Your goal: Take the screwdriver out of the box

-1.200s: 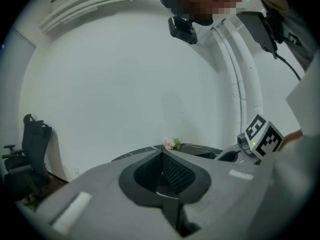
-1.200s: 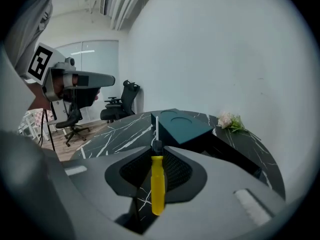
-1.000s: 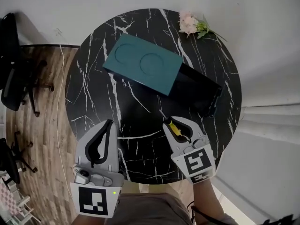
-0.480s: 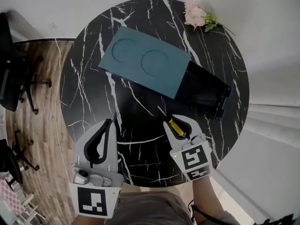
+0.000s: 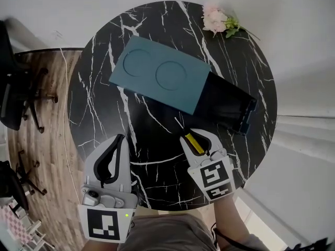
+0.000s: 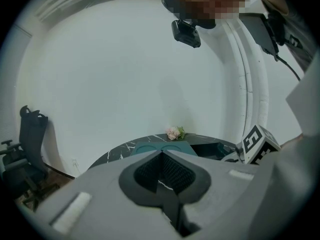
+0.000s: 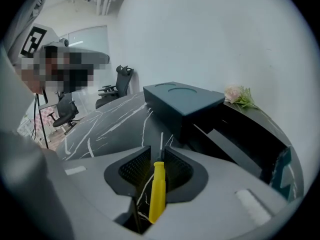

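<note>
The box has a teal lid (image 5: 162, 80) with two round recesses, slid partly off its black tray (image 5: 230, 106). My right gripper (image 5: 196, 143) hovers over the table in front of the tray, shut on the yellow-handled screwdriver (image 5: 194, 143). Its thin metal shaft pokes out ahead toward the box. In the right gripper view the yellow handle (image 7: 158, 191) lies between the pads, with the box (image 7: 185, 101) just beyond. My left gripper (image 5: 112, 158) hangs at the table's near left edge, shut, with nothing in it. In the left gripper view its pads (image 6: 162, 171) meet.
The round black marble table (image 5: 104, 114) carries a pink flower sprig (image 5: 217, 21) at its far edge. Black office chairs (image 5: 13, 93) stand on the wooden floor to the left. A white wall lies behind the table.
The head view has shifted slightly. My right gripper keeps its hold on the screwdriver and has edged a little left. The left gripper stays as it was.
</note>
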`<state>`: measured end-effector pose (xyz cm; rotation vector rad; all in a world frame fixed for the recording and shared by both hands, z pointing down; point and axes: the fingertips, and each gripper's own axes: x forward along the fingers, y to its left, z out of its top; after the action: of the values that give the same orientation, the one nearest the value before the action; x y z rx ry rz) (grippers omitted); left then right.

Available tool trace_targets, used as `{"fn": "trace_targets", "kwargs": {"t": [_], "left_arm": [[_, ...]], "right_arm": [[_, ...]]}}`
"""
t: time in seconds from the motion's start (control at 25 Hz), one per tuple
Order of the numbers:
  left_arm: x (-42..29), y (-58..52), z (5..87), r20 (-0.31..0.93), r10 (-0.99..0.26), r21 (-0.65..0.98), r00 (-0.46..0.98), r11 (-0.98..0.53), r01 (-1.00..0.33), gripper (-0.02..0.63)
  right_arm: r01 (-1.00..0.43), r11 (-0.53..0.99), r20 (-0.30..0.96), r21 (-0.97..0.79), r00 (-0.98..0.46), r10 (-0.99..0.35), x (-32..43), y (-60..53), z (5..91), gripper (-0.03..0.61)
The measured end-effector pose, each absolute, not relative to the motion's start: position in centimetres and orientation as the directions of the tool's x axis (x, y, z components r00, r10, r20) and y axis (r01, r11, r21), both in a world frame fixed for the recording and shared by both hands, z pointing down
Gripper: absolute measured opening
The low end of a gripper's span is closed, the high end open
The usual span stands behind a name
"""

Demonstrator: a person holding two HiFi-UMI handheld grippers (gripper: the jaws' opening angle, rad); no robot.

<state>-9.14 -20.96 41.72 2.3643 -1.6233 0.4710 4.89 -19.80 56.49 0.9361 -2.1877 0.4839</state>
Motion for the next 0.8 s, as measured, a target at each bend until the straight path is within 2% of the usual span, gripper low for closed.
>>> {"fn": "trace_targets", "kwargs": {"t": [0.32, 0.68, 0.8], "left_arm": [[-7.7, -20.6, 37.7, 0.311, -0.883, -0.016, 0.352, -0.375, -0.927, 0.000], [-4.2, -19.0, 27.9, 0.118, -0.912, -0.104, 0.392, -0.404, -0.909, 0.000], [-3.3, -18.5, 24.5, 0.047, -0.916, -0.137, 0.398, -0.401, -0.906, 0.001]], "right_arm": [[-0.761, 0.644, 0.593, -0.079, -0.555, -0.584, 4.7, -19.9, 49.3, 0.097], [-0.836, 0.548, 0.294, -0.025, -0.529, -0.796, 7.5, -19.6, 33.3, 0.029], [-0.861, 0.507, 0.183, 0.019, -0.496, -0.849, 8.8, -19.0, 28.2, 0.026]]}}
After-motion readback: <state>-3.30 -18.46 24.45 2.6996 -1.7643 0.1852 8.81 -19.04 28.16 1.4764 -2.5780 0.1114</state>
